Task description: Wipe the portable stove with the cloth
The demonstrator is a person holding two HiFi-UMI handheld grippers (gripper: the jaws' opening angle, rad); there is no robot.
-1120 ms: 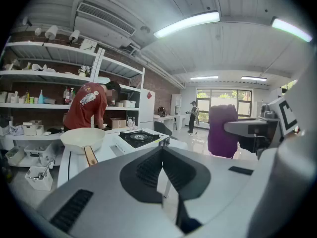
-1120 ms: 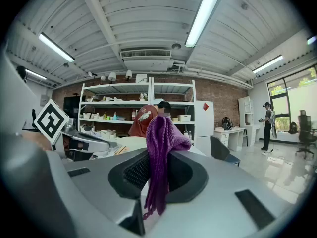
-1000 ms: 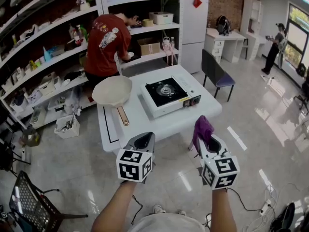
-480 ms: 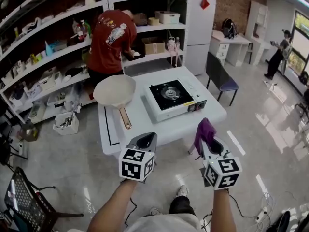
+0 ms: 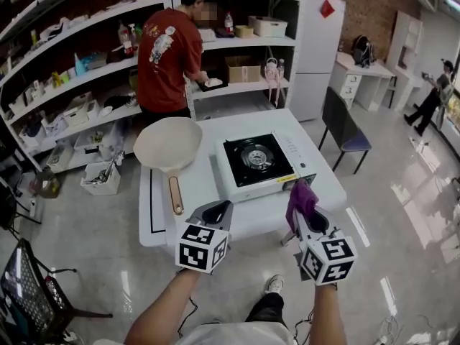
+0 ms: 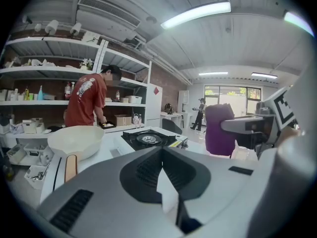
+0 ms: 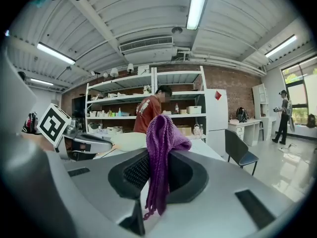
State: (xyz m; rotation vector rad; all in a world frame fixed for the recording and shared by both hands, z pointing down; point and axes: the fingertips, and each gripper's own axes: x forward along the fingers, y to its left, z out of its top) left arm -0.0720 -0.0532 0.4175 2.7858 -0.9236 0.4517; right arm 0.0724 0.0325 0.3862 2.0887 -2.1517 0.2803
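The portable stove, white with a black top and round burner, stands on the white table; the left gripper view shows the stove too. My right gripper hangs before the table's front edge, shut on a purple cloth that sticks up between its jaws, seen as a knitted purple cloth in the right gripper view. My left gripper is beside it at the table's front edge, shut and holding nothing.
A cream frying pan with a wooden handle lies on the table left of the stove. A person in a red shirt stands at the shelves behind the table. A dark chair stands to the right, a crate at lower left.
I have walked closer to the table; both grippers now reach its front edge. The person in red has straightened up at the shelves. Both grippers stay shut.
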